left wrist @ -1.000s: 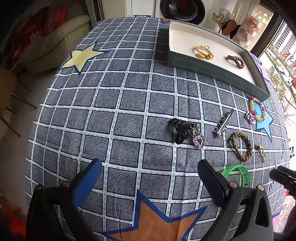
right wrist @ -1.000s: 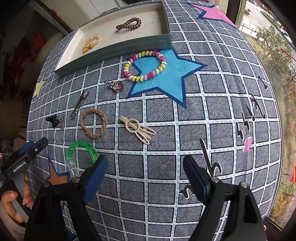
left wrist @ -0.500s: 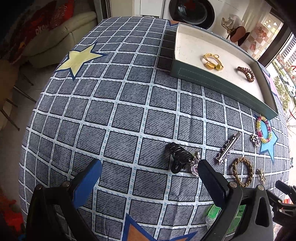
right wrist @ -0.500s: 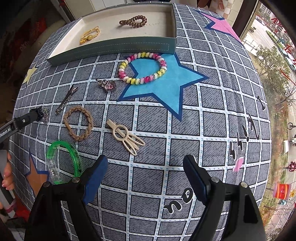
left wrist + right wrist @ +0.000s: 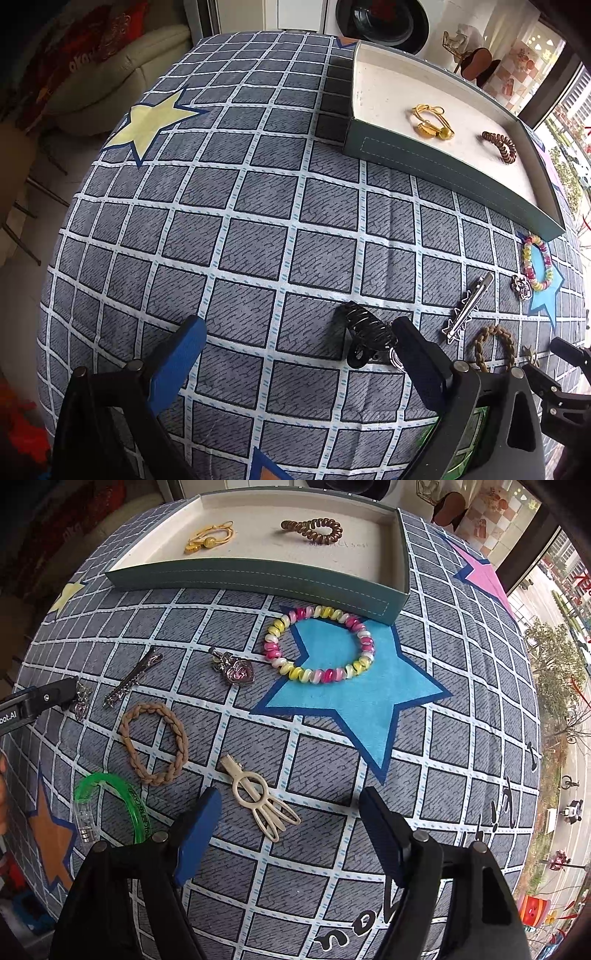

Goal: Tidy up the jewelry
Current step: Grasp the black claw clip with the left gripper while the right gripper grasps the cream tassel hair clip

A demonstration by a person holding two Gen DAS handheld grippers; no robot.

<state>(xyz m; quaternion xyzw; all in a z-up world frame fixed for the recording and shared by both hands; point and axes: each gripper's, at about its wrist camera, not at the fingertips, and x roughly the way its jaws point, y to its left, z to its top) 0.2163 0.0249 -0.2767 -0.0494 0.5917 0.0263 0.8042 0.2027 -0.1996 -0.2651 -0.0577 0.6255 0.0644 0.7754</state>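
My left gripper stands open over the checked cloth, its right finger just beside a black claw clip with a heart charm. My right gripper points down with its jaws closing. A cream hair clip lies between them, nearer the left finger, and the pads are not touching it. The green tray at the back holds a gold piece and a brown spiral hair tie. Loose on the cloth are a beaded bracelet, a heart pendant, a silver bar clip, a braided tan tie and a green bangle.
The tray sits at the far right of the left wrist view, with bare cloth to its left. A sofa and the floor lie past the table's left edge. Windows run along the right side.
The left gripper has drawn closer to the black claw clip. The right gripper has rolled and slid left over the cream hair clip, and its jaws have narrowed a little.
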